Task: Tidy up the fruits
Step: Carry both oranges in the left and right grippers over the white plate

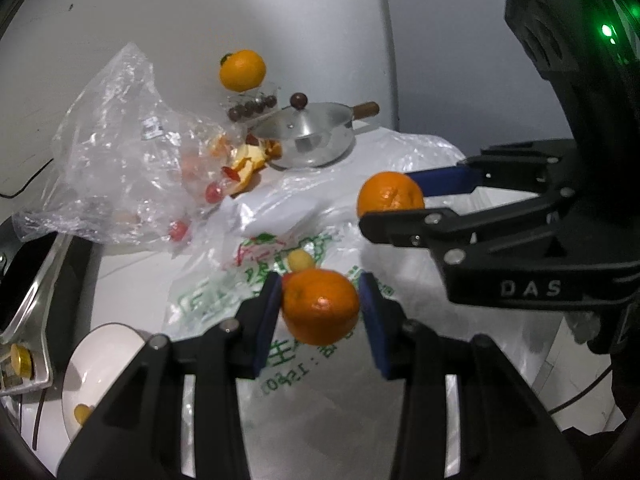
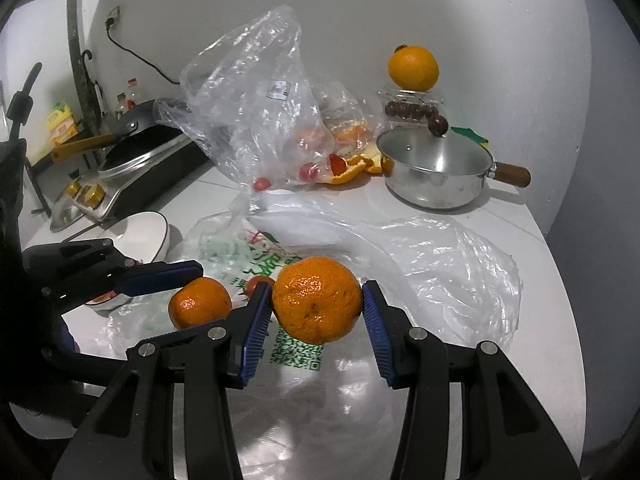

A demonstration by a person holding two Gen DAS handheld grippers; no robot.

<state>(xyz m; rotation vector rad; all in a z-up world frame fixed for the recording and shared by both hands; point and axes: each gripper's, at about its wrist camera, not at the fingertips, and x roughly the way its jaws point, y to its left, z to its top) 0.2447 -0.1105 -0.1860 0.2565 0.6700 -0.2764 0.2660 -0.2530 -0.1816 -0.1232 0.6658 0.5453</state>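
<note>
Both tools are gripping fruit here. The left tool [image 1: 320,308] is clenching a tangerine [image 1: 320,306] between its blue pads, holding it up above the printed plastic bag [image 1: 224,292] that's lying on the white worktop [image 2: 552,320]. The right tool [image 2: 316,300] is squeezing a slightly bigger tangerine [image 2: 317,299] the same way, also clear of the worktop, with the left one sitting just beside it in the right wrist view. A white bowl [image 1: 100,356] is sitting near the left edge with something small and yellow inside. Further back, a clear bag [image 2: 256,112] with cherry tomatoes and orange peel is slumping next to a steel saucepan [image 2: 436,176], and another orange [image 2: 413,67] is perching on a clear box of dark round fruits [image 2: 412,106].
</note>
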